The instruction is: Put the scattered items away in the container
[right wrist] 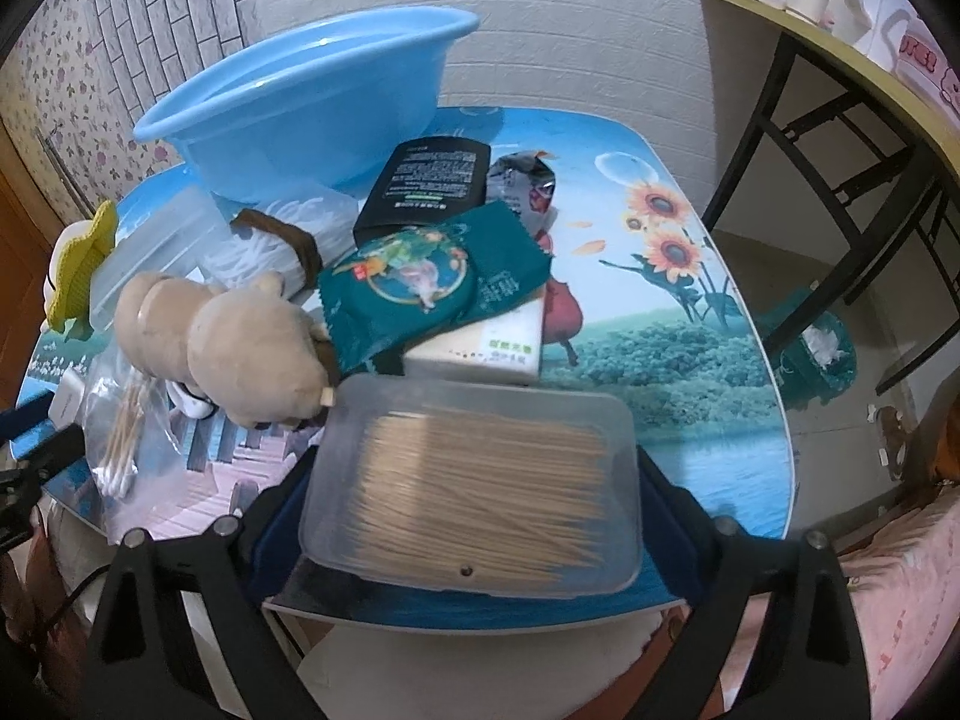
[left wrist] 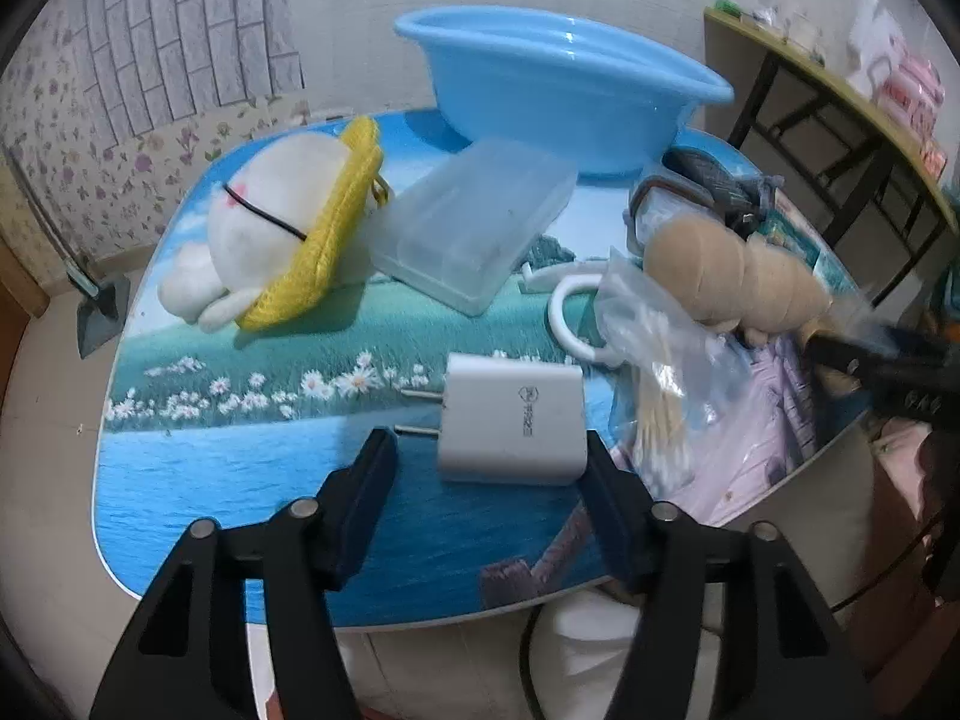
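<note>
1 basin (left wrist: 558, 90), 2 plush toys (left wrist: 270, 222), 1 charger (left wrist: 516, 420), 2 clear boxes (right wrist: 474, 486).

Landscape-printed table (right wrist: 690, 324), floral wallpaper (left wrist: 72, 138), black-legged side table (right wrist: 840, 96), dustpan (left wrist: 99, 318) on the floor.

Blue basin (right wrist: 300, 102) sits upright and empty by the surface's far edge, while the white charger (left wrist: 513, 423) lies flat near the front edge, prongs pointing left. At the front edge a clear box of toothpicks (right wrist: 474, 483) lies lid-up, with a tan plush (right wrist: 240, 336), teal packet (right wrist: 420, 282) and black box (right wrist: 429, 177) crowded behind it.
</note>
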The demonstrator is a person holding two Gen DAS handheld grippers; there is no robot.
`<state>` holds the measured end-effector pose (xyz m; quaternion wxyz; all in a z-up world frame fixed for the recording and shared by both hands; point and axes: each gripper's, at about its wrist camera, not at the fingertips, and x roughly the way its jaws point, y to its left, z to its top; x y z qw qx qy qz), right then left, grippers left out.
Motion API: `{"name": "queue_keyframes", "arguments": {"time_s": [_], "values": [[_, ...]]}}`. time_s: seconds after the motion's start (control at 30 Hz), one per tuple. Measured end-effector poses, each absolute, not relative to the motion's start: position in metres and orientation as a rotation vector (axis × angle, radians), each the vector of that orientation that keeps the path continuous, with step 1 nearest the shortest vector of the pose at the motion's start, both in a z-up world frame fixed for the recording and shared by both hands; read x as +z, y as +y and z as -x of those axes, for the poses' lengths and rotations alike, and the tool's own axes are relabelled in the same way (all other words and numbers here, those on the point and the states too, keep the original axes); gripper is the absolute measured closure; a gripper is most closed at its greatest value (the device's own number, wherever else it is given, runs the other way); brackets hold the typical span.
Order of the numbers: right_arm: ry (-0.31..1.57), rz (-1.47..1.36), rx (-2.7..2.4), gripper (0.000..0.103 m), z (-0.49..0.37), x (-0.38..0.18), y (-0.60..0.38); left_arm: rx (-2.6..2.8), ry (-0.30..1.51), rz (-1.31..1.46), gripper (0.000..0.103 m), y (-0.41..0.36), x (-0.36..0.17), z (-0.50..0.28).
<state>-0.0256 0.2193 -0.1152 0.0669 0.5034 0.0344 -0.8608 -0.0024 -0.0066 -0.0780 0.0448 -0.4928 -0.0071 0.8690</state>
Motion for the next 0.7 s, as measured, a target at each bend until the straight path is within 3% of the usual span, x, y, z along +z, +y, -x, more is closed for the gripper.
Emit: {"name": "queue_keyframes", "arguments": {"time_s": [0.3, 0.7], "values": [[0.107, -1.449, -2.614, 0.008, 0.021, -0.101, 0.222, 2.705, 0.032, 1.439, 0.045, 0.002, -0.067, 0.004], [0.143, -1.185, -2.583, 0.008, 0.019, -0.045, 0.197, 2.754, -0.109, 1.340, 0.045, -0.006, -0.020, 0.022]]}}
